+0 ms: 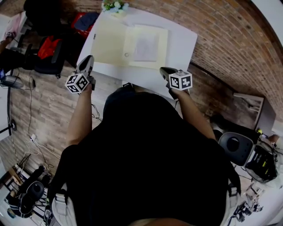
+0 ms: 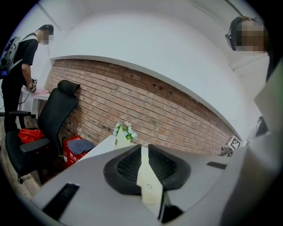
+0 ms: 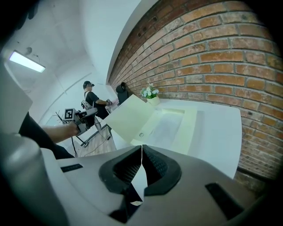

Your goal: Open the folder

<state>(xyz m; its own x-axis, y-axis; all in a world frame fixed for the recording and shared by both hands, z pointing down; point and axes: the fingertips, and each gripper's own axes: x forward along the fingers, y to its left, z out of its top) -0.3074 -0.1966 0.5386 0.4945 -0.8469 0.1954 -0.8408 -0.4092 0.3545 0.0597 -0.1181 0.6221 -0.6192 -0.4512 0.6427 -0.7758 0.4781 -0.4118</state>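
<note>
Where the white table (image 1: 185, 42) fills the upper middle of the head view, one pale cream folder (image 1: 129, 44) lies open on it. Its cover flap (image 3: 129, 115) is tilted up off the table on the left side. The left gripper (image 2: 142, 152), at the left of the head view, has its jaws clamped on that flap. The right gripper (image 3: 141, 152), right of centre at the table's near edge, has its jaws together on nothing, clear of the folder.

There are two grippers, one folder, one table and one pot of flowers (image 1: 115, 6) at the top edge. A brick wall (image 1: 221, 39) runs along the right. A plank floor (image 1: 48, 106), one black chair (image 2: 53, 114) and one red crate (image 2: 73, 150) lie to the left. The folder shows one small round snap (image 1: 127, 54) and one greyish sheet (image 1: 146, 47) inside.
</note>
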